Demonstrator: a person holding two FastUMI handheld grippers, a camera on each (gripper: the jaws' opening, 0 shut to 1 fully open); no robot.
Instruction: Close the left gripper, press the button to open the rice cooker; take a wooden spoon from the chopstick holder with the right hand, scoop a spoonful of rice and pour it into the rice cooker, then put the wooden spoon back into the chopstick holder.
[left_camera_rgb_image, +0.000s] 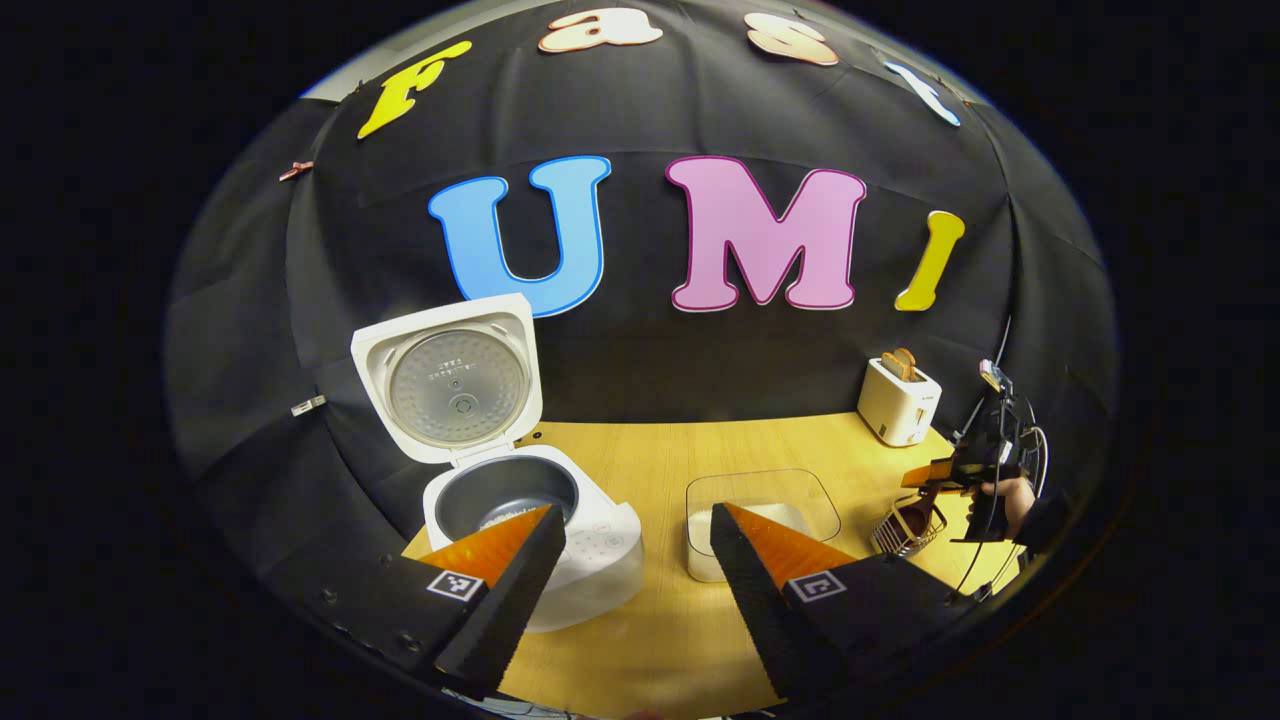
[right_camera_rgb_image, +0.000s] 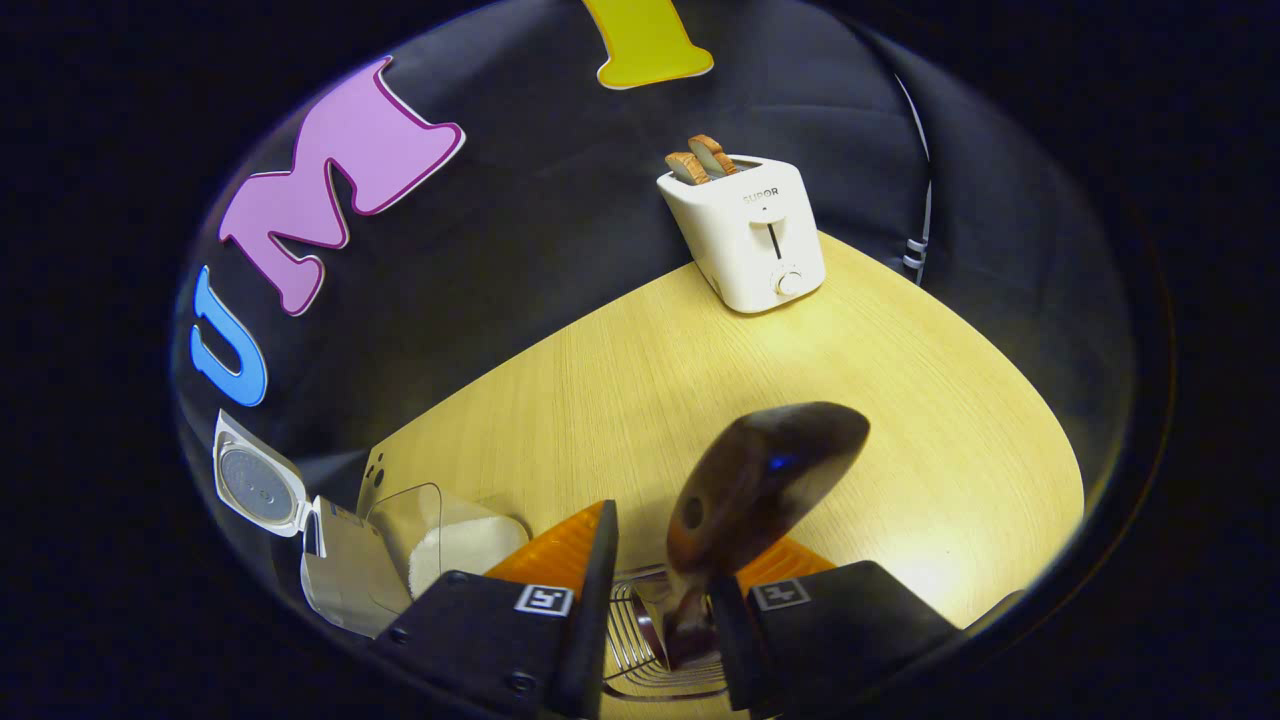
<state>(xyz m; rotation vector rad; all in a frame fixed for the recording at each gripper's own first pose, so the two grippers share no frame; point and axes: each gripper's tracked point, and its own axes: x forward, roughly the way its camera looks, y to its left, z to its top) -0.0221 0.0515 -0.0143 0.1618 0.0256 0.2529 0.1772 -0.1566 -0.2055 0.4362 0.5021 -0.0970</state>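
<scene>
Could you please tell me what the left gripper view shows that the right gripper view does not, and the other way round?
Left gripper view: the inside of the rice cooker's pot with some rice, and a hand holding the right tongs. Right gripper view: the wooden spoon's handle up close and the dial on the toaster. Both: the open cooker lid, clear rice box, wire holder, table.

You have the white rice cooker (left_camera_rgb_image: 535, 535) at lower left of the left gripper view, lid (left_camera_rgb_image: 455, 378) standing upright and open, dark inner pot exposed with a little white rice in it. The clear rice container (left_camera_rgb_image: 762, 520) sits just right of it, rice inside. The dark wooden spoon (right_camera_rgb_image: 760, 485) stands bowl-up in the wire chopstick holder (right_camera_rgb_image: 640, 640), bottom centre of the right gripper view.
</scene>
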